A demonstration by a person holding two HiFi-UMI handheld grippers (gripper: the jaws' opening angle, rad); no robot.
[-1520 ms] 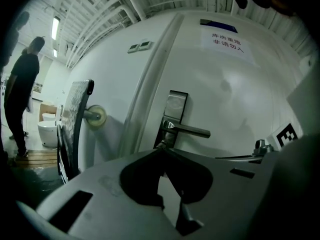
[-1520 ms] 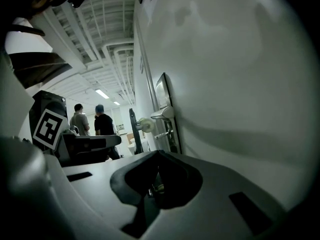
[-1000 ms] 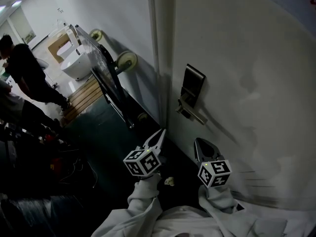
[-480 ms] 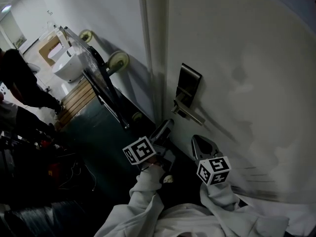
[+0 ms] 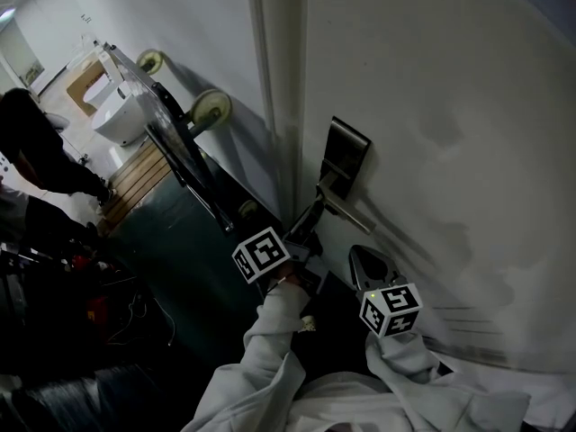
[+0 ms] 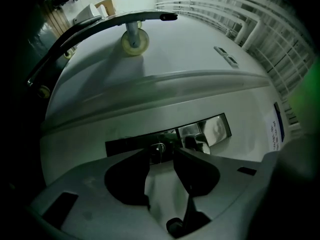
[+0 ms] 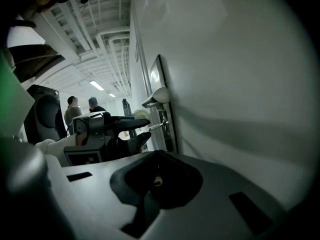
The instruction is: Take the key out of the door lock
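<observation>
Metal key (image 6: 159, 150) is sitting in the keyhole of the dark lock plate (image 6: 125, 145) on the white door (image 5: 432, 106). My left gripper (image 6: 161, 158) is lining up on it, jaws just opened wide, not gripping. My right gripper (image 7: 156, 156) is hanging nearby, jaws together.

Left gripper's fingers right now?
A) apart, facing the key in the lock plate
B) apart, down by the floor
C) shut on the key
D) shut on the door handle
A: on the left gripper the fingers have just been opening and stand apart before the lock plate, the key in line with their gap, unpinched.
</observation>
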